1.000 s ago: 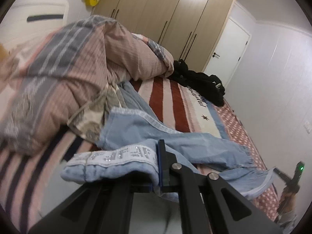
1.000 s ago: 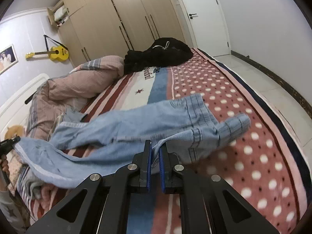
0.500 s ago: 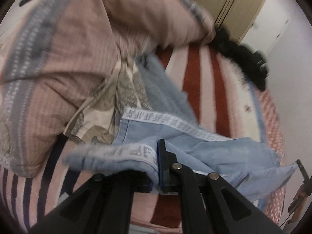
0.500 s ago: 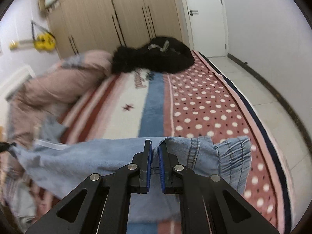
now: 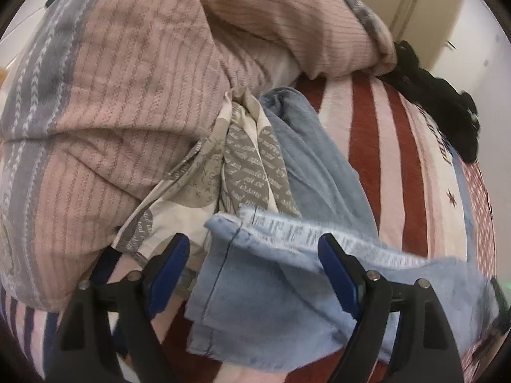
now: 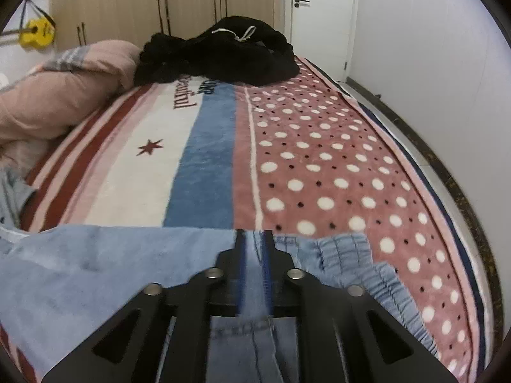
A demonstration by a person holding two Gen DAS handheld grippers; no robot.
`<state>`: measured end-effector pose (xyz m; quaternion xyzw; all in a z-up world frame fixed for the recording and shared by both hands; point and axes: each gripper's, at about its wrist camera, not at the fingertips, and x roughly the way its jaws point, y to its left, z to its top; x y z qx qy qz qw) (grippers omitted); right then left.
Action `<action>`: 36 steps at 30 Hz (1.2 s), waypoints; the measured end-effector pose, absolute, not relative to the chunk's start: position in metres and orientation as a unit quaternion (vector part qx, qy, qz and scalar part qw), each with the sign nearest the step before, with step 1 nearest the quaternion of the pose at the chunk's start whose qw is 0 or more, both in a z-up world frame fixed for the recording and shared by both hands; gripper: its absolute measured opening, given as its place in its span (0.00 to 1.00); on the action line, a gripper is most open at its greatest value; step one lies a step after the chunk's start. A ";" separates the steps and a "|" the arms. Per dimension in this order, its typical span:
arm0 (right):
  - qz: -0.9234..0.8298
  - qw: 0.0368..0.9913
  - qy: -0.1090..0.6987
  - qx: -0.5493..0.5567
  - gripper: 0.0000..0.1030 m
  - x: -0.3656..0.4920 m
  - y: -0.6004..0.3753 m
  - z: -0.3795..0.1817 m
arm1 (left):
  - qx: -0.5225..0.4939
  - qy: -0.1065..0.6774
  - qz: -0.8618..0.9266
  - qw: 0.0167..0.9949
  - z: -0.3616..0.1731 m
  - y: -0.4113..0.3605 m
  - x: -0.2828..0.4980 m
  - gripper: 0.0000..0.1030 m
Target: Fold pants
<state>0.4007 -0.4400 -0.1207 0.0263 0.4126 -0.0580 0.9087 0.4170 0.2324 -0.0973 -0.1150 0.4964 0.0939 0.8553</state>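
One pair of light blue denim pants (image 5: 274,290) lies on the bed, filling the lower middle of the left wrist view; a pale woven band along its upper edge carries a repeated letter pattern, too blurred to read. In the right wrist view the same pants spread across the lower left, with the gathered elastic waistband at lower right. The left gripper (image 5: 252,261) has just been opening: its blue-padded jaws stand wide apart with the banded hem between them, neither pad pressing on it. The right gripper (image 6: 254,268) has also just been opening, its jaws parted narrowly with a fold of denim running between them; whether the pads bear on the cloth I cannot tell. Under the pants is a striped and dotted blanket (image 6: 319,159), with a red star and the word "Beautiful" printed near its far end. A grey and cream cloth (image 5: 242,166) printed with small, unreadable lettering sits just above the hem, beside a pink striped duvet (image 5: 111,95). Black clothing (image 6: 223,54) is heaped at the far end; a yellow ukulele (image 6: 36,33) hangs upper left.
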 end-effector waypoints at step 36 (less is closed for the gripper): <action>-0.038 0.913 0.403 0.040 0.52 0.298 -0.498 -0.128 | -0.045 0.524 0.029 0.850 -0.152 0.235 0.381 0.77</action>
